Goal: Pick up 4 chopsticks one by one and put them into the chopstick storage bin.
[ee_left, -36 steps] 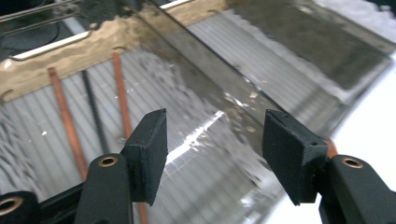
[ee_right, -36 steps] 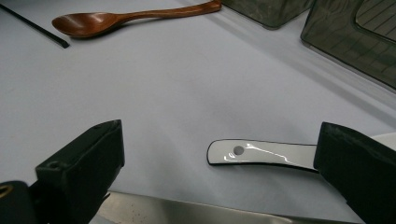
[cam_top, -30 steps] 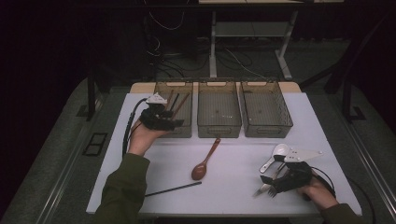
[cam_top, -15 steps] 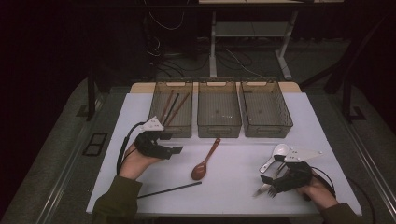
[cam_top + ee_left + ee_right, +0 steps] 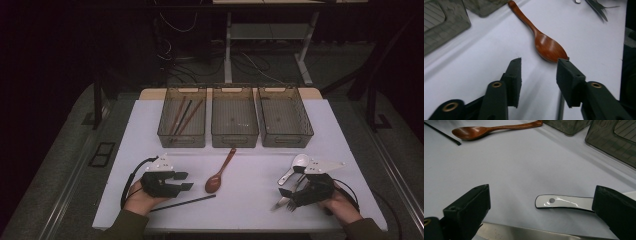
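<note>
Left gripper view: glossy red-brown wooden spoon (image 5: 549, 47) just beyond left gripper (image 5: 539, 65); jaws just closing partway, apparently gripping nothing.

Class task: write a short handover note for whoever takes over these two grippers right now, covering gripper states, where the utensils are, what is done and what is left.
Left gripper: jaws have just been closing, nothing between them yet; it sits low beside the wooden spoon, with the black chopstick just below it.
Right gripper: open, holding nothing, over the white spoon and a metal fork.
Done: chopsticks lie in the left bin.
Left: middle bin and right bin hold no utensils; the wooden spoon, black chopstick, white spoon and metal fork remain on the table, probably to be sorted.
</note>
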The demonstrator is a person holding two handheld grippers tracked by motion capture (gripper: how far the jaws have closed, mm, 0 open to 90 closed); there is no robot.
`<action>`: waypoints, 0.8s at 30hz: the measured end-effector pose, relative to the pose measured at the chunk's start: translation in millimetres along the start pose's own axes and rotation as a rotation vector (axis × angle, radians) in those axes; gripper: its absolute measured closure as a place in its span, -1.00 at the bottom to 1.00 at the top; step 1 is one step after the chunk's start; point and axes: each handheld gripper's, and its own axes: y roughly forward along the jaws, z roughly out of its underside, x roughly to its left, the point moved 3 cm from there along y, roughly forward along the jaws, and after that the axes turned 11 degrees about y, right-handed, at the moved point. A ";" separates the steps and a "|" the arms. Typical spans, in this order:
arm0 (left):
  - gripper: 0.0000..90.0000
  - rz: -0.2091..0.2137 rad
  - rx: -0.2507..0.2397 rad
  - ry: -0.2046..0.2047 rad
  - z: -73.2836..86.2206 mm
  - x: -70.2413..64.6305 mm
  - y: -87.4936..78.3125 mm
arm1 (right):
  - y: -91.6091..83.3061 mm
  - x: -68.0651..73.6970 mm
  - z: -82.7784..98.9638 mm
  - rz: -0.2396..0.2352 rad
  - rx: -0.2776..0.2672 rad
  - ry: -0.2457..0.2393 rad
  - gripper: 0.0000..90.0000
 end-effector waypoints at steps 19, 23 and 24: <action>0.64 0.111 0.083 0.066 25.2 -20.6 5.3 | 0.8 0.1 0.1 0.000 0.005 -0.001 -0.96; 0.72 0.115 0.109 0.079 27.9 -20.1 7.7 | 0.9 -0.1 0.1 0.000 0.005 -0.001 -0.96; 0.73 0.117 0.113 0.077 28.6 -20.5 8.4 | 0.9 0.0 0.1 0.000 0.005 -0.001 -0.96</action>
